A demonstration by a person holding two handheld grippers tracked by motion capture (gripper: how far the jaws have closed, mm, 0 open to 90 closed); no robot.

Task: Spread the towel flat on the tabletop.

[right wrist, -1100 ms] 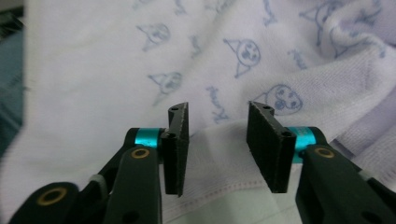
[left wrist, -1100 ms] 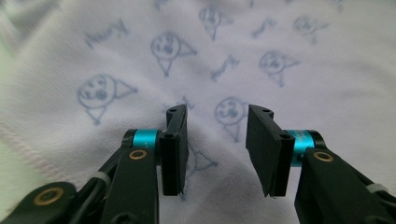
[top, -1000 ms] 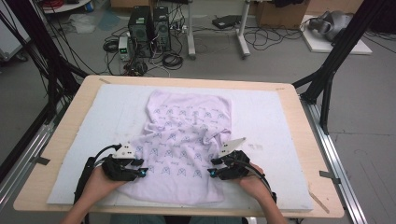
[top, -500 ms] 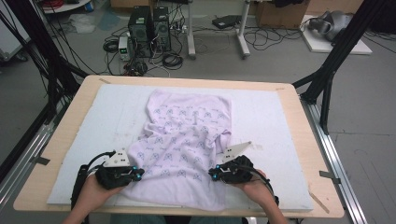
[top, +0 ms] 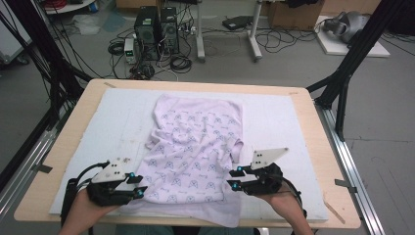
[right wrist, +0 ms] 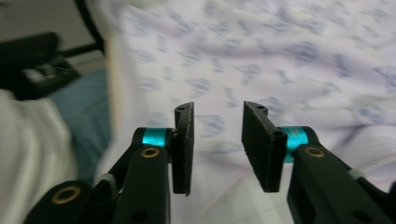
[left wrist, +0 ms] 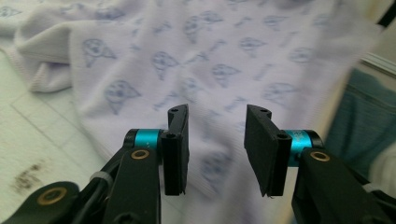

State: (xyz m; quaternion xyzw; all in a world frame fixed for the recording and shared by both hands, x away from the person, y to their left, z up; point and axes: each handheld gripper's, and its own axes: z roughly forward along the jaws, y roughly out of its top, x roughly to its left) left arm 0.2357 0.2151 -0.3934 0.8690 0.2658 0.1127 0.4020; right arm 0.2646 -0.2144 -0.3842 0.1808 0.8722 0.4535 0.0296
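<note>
The left tool (top: 138,188) stood released at the near left edge of the pale lilac printed shirt (top: 195,152), its jaws having just been opening, with printed cloth lying beneath the gap but nothing pressed between the pads. The right tool (top: 234,179) matched it at the near right edge, jaws likewise just opened and parted over the fabric without gripping it. The shirt lay spread on the white mat (top: 288,117) covering the counter (top: 313,161), its near hem drooping over the front edge and a small fold bunched on its right side. To do this step well, I judged that each tool should come back down onto a single layer at the hem corners, close at the same moment, and keep even tension so the cloth would not skew. Both hands came in low from the near edge, tools turned inward toward each other and held roughly level just above the cloth
</note>
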